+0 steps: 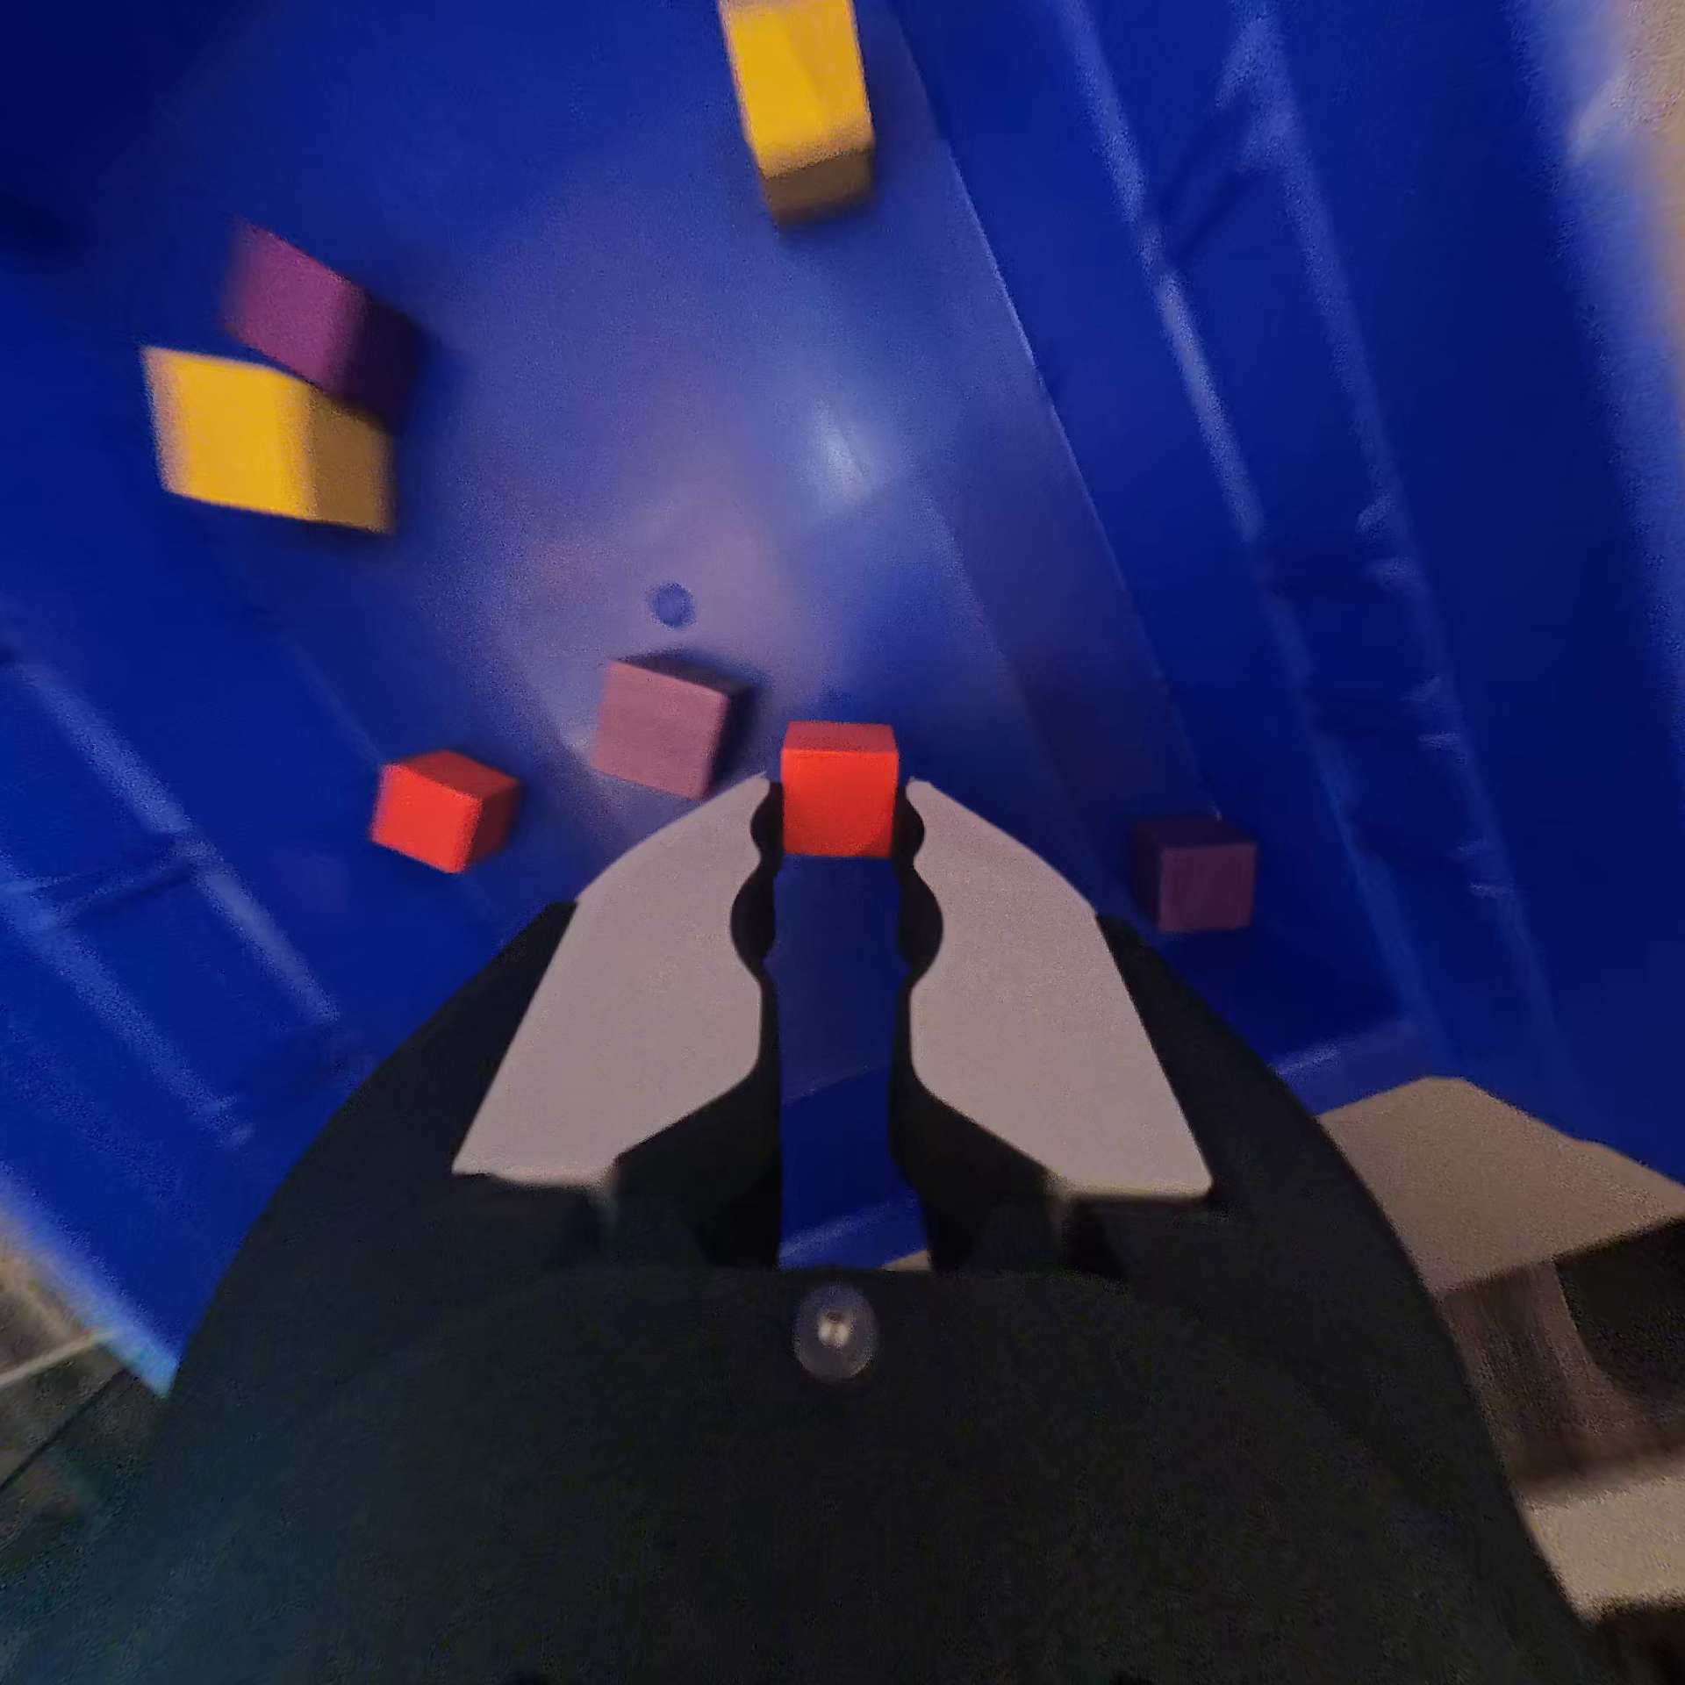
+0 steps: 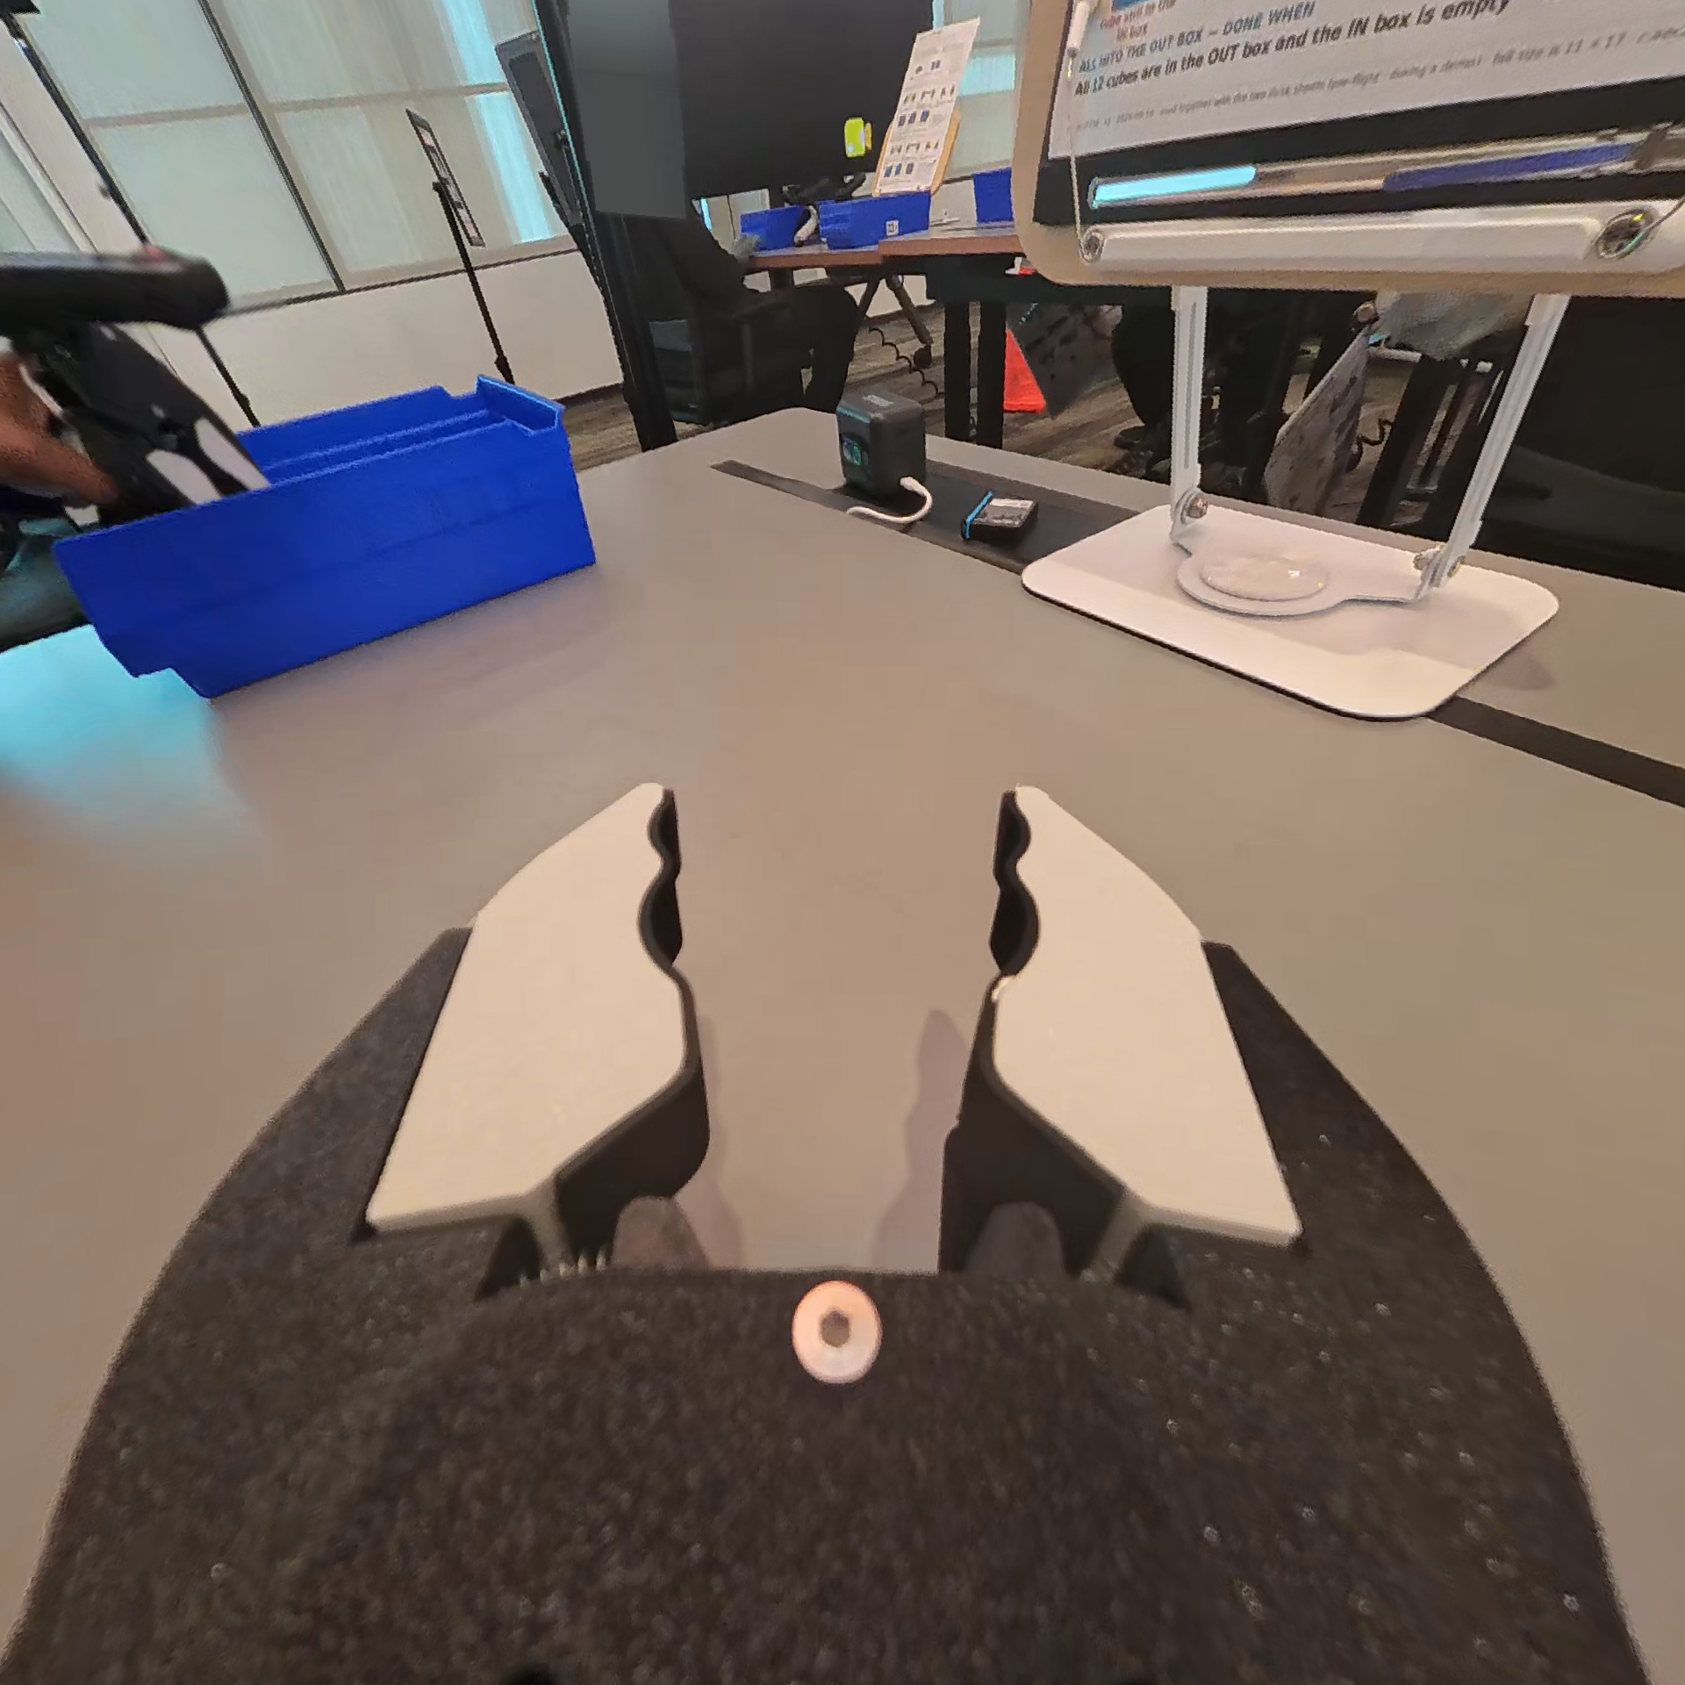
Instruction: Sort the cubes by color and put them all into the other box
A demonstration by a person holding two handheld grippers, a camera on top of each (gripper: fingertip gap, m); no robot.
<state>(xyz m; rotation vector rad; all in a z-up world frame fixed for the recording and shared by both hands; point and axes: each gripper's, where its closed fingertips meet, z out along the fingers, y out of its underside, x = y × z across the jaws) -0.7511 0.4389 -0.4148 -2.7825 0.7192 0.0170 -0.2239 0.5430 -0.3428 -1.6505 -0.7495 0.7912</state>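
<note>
In the left wrist view my left gripper (image 1: 840, 791) is inside a blue box (image 1: 1231, 511) and is shut on a red cube (image 1: 840, 786) held between its fingertips. On the box floor lie another red cube (image 1: 438, 810), a pale purple cube (image 1: 664, 726), two dark purple cubes (image 1: 1193, 873) (image 1: 310, 315) and two yellow cubes (image 1: 269, 438) (image 1: 802, 100). In the right wrist view my right gripper (image 2: 837, 802) is open and empty above the grey table (image 2: 821, 693). The blue box (image 2: 346, 538) stands at the far left, with the left gripper (image 2: 196, 465) reaching into it.
A white tablet stand (image 2: 1295, 611) holding a sheet stands at the right. A small dark device with a white cable (image 2: 880, 447) and a small black pack (image 2: 1001, 518) lie on a dark strip at the back. Other desks and blue boxes are far behind.
</note>
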